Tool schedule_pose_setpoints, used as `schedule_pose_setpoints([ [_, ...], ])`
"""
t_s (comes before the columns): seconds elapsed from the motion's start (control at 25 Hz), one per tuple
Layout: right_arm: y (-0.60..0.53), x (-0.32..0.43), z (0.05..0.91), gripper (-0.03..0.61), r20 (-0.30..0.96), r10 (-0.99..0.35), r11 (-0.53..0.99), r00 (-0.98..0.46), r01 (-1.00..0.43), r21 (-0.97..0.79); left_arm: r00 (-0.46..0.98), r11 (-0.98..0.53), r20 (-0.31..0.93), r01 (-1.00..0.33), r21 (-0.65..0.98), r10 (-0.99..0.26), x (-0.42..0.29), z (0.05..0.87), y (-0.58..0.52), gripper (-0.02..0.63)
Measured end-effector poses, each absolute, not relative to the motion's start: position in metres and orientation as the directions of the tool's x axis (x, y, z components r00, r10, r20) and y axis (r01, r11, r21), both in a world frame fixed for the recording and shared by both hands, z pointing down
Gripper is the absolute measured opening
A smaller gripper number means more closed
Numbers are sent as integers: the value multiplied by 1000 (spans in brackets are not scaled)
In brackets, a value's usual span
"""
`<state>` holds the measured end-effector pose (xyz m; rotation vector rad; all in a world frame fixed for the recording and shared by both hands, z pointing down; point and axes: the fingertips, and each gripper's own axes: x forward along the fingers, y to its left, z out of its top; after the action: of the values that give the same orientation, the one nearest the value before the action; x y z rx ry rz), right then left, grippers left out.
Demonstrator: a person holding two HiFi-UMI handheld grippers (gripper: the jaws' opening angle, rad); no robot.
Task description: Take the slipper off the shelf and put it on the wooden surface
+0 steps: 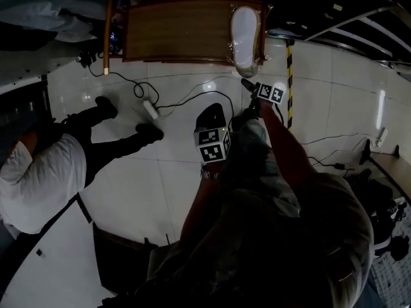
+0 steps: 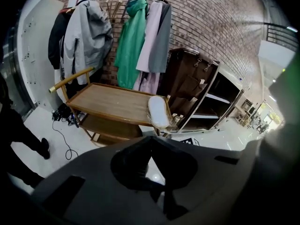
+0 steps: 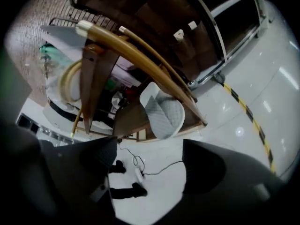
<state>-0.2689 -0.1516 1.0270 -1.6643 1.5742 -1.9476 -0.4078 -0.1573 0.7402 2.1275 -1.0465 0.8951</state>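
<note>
Just beyond the right gripper's (image 3: 150,172) parted, empty jaws, the white slipper (image 3: 164,109) lies at the end of the wooden table (image 1: 173,31), touching neither tool. The left gripper (image 2: 151,142) hangs farther back over the tiled floor (image 1: 148,191), jaws tip to tip with nothing in them. Dim light and the operator's dark sleeves (image 1: 270,153) hide much of the head view. A person in a white shirt (image 1: 38,178), a power strip (image 1: 151,110), coats on a rail (image 2: 136,36) and a dark shelf unit (image 2: 197,90) surround the table.
</note>
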Motion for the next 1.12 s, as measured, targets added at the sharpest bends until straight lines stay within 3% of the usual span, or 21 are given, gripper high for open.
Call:
schedule_pose_setpoints([
  [0.16,-107,-257,947,369,705,-597,-335,-383,-679,-653,493,-526,753,-819,232,-435,-389,688,-161,3],
  [0.24,-96,-253,890,292,710,-603,-263,-363,-750,-607,513,-539,731,-809,236,-450,-383,659,-166,3],
  [0.28,-96,-249,861,284,705,-620,-232,-344,-778,-584,527,-548,718,-801,240,-456,-378,646,-169,3],
  [0.36,-106,-243,803,276,688,-666,-190,-288,-826,-530,558,-573,693,-781,251,-457,-370,624,-177,3],
  [0.44,-123,-242,750,336,668,-710,-164,-224,-869,-466,593,-607,671,-751,261,-446,-364,609,-184,3],
  [0.52,-140,-252,698,351,631,-748,-122,-206,-892,-435,632,-650,650,-711,269,-422,-359,595,-187,3],
  [0.6,-153,-271,647,294,574,-791,-87,-210,-890,-447,661,-692,638,-671,266,-396,-361,582,-187,3],
  [0.68,-160,-290,606,183,536,-825,-94,-177,-893,-440,676,-719,629,-646,255,-384,-371,568,-189,3],
  [0.84,-149,-324,571,3,566,-822,-166,-57,-928,-334,684,-749,629,-620,234,-370,-395,557,-187,3],
  [1.12,-120,-354,548,0,606,-795,-178,-29,-944,-279,701,-779,617,-588,217,-358,-395,551,-165,3],
])
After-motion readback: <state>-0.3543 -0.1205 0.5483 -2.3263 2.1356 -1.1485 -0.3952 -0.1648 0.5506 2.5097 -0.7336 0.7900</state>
